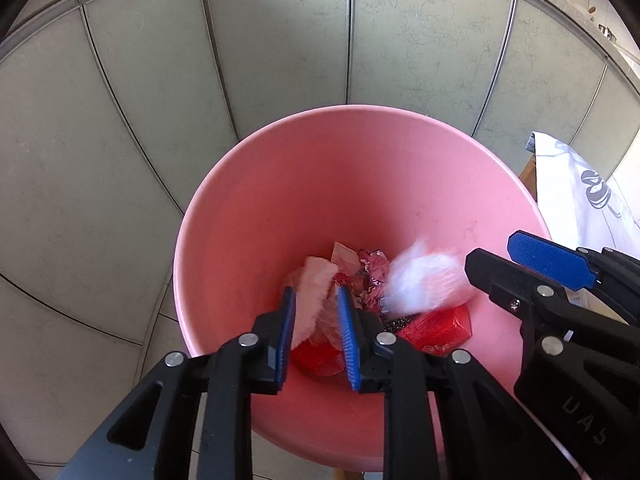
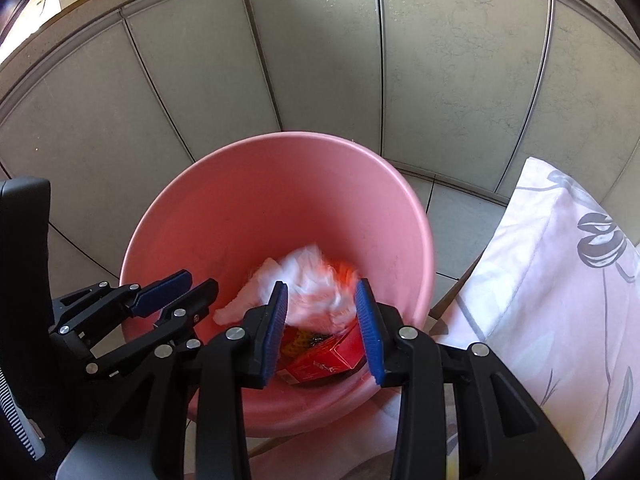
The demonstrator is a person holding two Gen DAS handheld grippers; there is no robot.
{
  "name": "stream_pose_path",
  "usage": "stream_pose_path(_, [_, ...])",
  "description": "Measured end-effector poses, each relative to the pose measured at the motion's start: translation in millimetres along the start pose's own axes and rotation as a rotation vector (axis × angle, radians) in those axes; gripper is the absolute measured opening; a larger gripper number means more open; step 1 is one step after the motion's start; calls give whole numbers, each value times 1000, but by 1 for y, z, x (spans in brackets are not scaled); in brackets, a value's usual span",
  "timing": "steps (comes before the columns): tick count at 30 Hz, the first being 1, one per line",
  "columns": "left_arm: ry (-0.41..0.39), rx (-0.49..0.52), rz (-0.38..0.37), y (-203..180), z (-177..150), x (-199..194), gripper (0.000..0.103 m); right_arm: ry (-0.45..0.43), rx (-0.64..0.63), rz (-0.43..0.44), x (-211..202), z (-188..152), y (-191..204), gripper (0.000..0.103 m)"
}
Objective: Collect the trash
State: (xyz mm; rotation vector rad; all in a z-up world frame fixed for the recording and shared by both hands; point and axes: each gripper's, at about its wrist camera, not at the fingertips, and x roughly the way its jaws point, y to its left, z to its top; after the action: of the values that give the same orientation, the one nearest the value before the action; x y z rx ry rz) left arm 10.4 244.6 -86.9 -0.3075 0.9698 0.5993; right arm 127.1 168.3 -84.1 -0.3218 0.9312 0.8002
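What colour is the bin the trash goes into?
Pink, plain inside and out. The bin shows best in the left wrist view.

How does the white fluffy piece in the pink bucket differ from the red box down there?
The white fluffy piece is soft, shapeless and motion-blurred; the red box is flat-sided, printed and sharp. The white piece sits higher in the pile, while the red box lies at the bottom, partly under it. Both are inside the pink bucket among other trash, and neither hand-held gripper is touching them.
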Motion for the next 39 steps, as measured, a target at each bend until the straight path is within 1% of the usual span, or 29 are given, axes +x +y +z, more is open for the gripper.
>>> stream_pose_path(1, [-2, -2, -3, 0, 1, 0, 24, -3, 5, 1, -1, 0, 0, 37])
stream_pose_path(2, [-3, -4, -6, 0, 1, -1, 25, -5, 9, 1, -3, 0, -2, 39])
stream_pose_path(3, [-4, -5, -7, 1, 2, -1, 26, -7, 12, 1, -4, 0, -2, 45])
stream_pose_path(4, [-5, -7, -13, 2, 2, -3, 26, -11, 17, 7, -7, -1, -2, 46])
stream_pose_path(8, [-22, -4, -26, 3, -2, -13, 31, -23, 27, 13, -14, -4, -2, 46])
stream_pose_path(14, [-55, -1, -53, 5, -8, -32, 31, -64, 48, 13, -38, -15, -4, 46])
stream_pose_path(19, [-89, -3, -76, 6, -12, -53, 32, -105, 47, -14, -63, -23, -6, 46])
stream_pose_path(21, [-104, -5, -83, 7, -12, -62, 41, -125, 46, -23, -74, -29, -5, 46])
stream_pose_path(23, [-126, -4, -93, 8, -13, -73, 42, -138, 43, -33, -80, -32, -4, 46])
stream_pose_path(25, [-142, 0, -103, 7, -14, -83, 43, -150, 40, -44, -87, -37, -2, 47])
stream_pose_path(27, [-153, 5, -108, 6, -17, -91, 43, -160, 41, -53, -94, -42, -1, 52])
stream_pose_path(30, [-173, 18, -120, 2, -22, -105, 43, -174, 45, -60, -104, -51, -1, 56])
stream_pose_path(39, [-209, 50, -138, -6, -37, -129, 43, -196, 73, -60, -129, -77, -7, 57])
